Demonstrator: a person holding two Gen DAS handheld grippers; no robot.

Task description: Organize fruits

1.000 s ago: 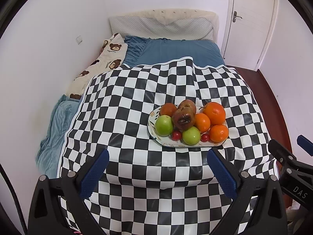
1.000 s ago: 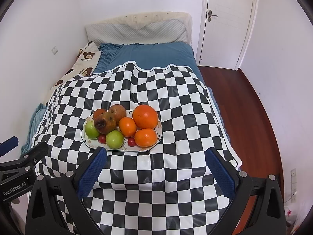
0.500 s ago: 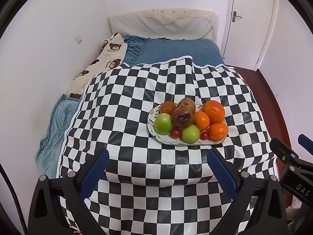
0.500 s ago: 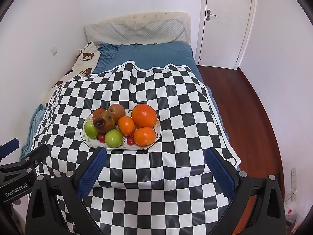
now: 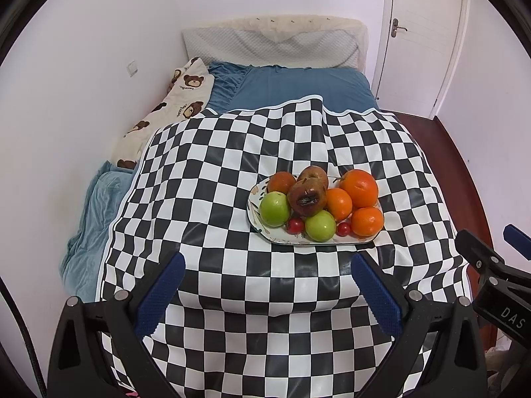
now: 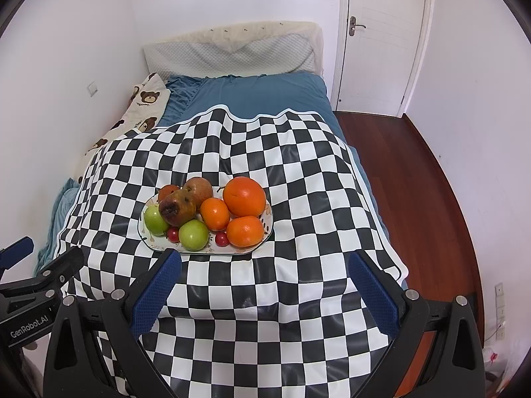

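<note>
Fruit sat heaped on a floral plate (image 5: 254,199) at the centre of a checkered cloth (image 5: 205,172) spread over a bed. Counted: three oranges (image 5: 359,188), two green apples (image 5: 274,208), two cherry tomatoes (image 5: 295,225), two bruised brownish fruits (image 5: 307,197), and one reddish fruit (image 5: 280,181) at eleven o'clock. Left tongs (image 5: 264,290) and right tongs (image 6: 264,290) hung released, both empty, at six o'clock of the plate. That pile would fit either sorting still ahead or gathering already finished.
</note>
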